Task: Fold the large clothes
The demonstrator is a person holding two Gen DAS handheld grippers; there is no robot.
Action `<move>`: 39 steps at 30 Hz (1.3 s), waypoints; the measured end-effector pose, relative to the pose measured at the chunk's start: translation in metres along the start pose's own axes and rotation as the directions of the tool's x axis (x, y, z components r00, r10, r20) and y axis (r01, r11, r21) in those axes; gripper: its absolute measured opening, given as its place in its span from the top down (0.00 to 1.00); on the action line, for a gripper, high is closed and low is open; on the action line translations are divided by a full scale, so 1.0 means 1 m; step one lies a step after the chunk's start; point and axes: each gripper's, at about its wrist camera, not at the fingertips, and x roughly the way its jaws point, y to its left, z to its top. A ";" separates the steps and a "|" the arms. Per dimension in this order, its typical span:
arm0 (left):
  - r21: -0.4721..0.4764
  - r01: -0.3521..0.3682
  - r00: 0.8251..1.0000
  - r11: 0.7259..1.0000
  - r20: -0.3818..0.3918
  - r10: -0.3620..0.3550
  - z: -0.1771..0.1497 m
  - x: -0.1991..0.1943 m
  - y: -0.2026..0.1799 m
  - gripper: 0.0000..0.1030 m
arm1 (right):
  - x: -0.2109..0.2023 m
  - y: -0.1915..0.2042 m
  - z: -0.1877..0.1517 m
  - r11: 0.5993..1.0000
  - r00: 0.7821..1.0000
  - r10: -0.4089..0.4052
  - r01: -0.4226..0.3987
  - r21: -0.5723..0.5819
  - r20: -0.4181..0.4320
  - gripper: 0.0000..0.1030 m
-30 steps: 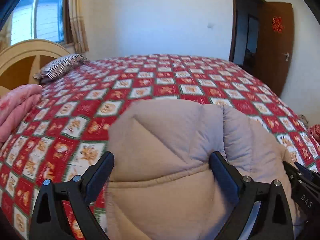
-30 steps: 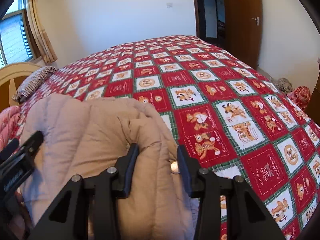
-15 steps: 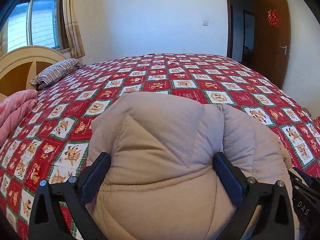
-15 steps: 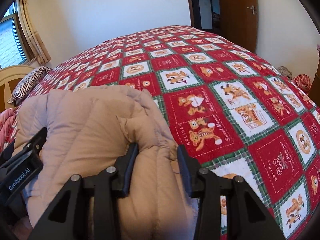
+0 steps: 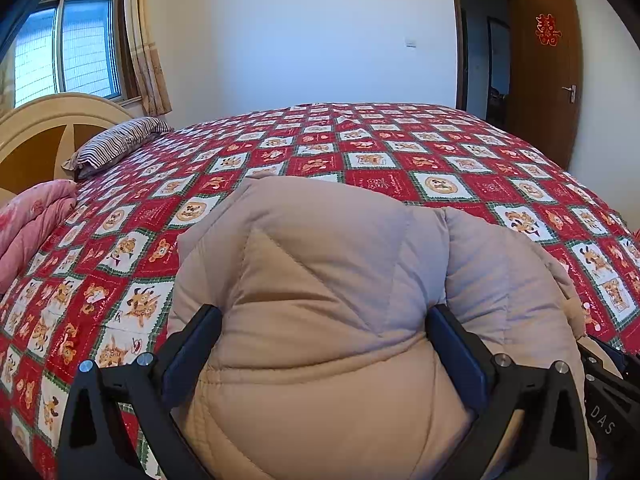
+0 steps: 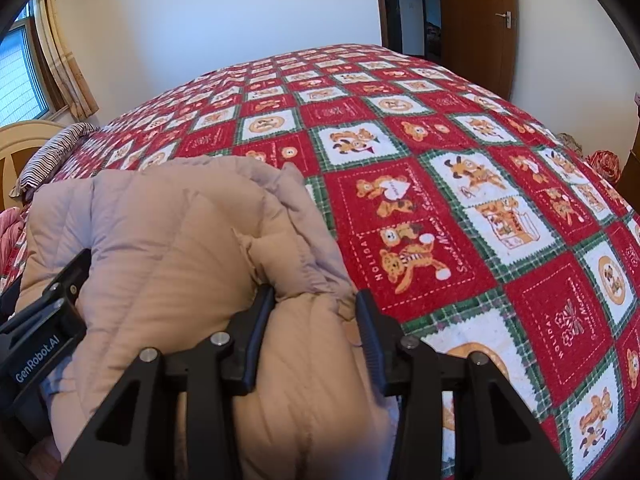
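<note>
A puffy beige quilted jacket (image 5: 320, 240) lies bunched on the near edge of the bed, and the right wrist view shows it too (image 6: 180, 232). My left gripper (image 5: 322, 312) stands at its widest. A thick roll of the jacket fills the gap and touches both pads. My right gripper (image 6: 315, 294) is shut on a narrower fold at the jacket's right edge, close above the bedspread. Each gripper's body shows at the edge of the other's view.
A red, white and green patchwork bedspread (image 5: 360, 160) covers the whole bed beyond the jacket. A striped pillow (image 5: 116, 140) and a folded pink quilt (image 5: 28, 220) lie at the left by the wooden headboard (image 5: 40, 128). A brown door (image 5: 544, 80) stands open at the back right.
Both grippers have sunk toward the bed with the jacket between their fingers. The jacket now sits lower and fuller on the bedspread. The left fingers stand slightly wider.
</note>
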 end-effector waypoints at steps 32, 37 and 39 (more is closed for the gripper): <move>0.085 0.009 0.999 0.996 -0.043 -0.005 0.020 -0.035 0.021 0.01 | -0.009 -0.002 0.019 0.999 0.996 -0.032 0.030 -0.026 -0.079 0.44; 0.017 -0.051 0.999 0.999 -0.002 0.051 0.014 -0.055 0.067 0.01 | -0.054 0.010 0.046 1.000 0.996 -0.013 0.012 0.007 0.089 0.33; -0.039 -0.036 0.997 0.999 -0.074 0.033 0.003 -0.038 0.079 0.01 | -0.043 0.021 0.048 1.000 0.998 0.013 -0.012 -0.011 0.066 0.33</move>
